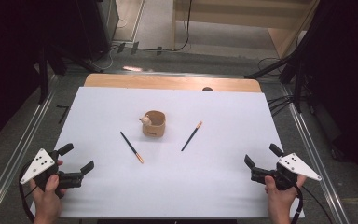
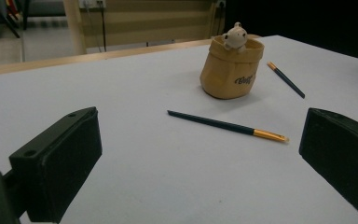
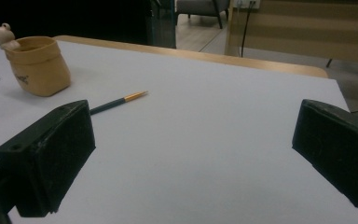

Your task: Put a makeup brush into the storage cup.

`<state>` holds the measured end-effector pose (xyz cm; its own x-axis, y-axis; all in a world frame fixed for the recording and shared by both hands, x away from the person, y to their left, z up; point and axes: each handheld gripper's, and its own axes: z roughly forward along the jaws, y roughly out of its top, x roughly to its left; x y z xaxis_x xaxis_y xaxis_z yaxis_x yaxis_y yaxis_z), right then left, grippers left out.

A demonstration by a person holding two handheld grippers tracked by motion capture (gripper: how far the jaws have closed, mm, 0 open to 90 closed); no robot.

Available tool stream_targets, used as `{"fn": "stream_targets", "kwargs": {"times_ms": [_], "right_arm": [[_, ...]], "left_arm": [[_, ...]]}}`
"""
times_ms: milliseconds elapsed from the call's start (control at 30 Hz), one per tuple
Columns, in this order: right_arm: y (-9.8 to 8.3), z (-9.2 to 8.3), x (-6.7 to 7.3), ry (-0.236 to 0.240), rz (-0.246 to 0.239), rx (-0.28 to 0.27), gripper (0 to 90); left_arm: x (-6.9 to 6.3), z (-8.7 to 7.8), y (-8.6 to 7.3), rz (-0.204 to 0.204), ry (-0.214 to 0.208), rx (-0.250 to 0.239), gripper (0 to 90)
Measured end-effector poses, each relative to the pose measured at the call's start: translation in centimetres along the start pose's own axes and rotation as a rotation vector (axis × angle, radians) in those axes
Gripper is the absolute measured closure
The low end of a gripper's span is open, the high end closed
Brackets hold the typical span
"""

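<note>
a tan fabric pouch [image 1: 154,124] sits mid-sheet on the white table cover [image 1: 214,186], between two dark gold-tipped chopsticks [image 1: 132,147] [image 1: 192,136].

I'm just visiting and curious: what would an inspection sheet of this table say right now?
Surface: white sheet covering a wooden table.
Job's things: tan holder with a small figure on its rim, upright mid-table; left chopstick and right chopstick lying flat either side of it, apart from it.
Clutter: nothing seen.
Grippers: left gripper and right gripper open, empty, near the front corners.
Cables: one trails from each gripper; more on the floor.
Surroundings: metal rails, dark stands, wooden furniture behind.
</note>
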<state>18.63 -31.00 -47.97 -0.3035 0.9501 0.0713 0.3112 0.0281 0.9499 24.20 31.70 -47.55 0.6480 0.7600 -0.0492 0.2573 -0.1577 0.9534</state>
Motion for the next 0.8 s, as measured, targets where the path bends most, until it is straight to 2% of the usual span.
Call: {"fn": "stream_targets", "kwargs": {"times_ms": [133, 233, 367, 800], "right_arm": [[0.2, -0.3, 0.2, 0.001, -0.006, 0.001, 0.0], [0.3, -0.4, 0.3, -0.004, -0.015, 0.007, 0.0], [0.3, -0.4, 0.2, -0.004, -0.011, 0.006, 0.0], [0.1, 0.2, 0.8, 0.005, -0.045, 0.029, 0.0]], "left_arm": [[-0.3, 0.8, 0.5, 0.012, -0.011, 0.017, 0.0], [-0.4, 1.2, 0.9, 0.001, -0.018, 0.028, 0.0], [-0.9, 1.9, 1.5, 0.018, -0.022, 0.046, 0.0], [-1.9, 4.8, 3.0, 0.016, -0.019, 0.143, 0.0]]}}
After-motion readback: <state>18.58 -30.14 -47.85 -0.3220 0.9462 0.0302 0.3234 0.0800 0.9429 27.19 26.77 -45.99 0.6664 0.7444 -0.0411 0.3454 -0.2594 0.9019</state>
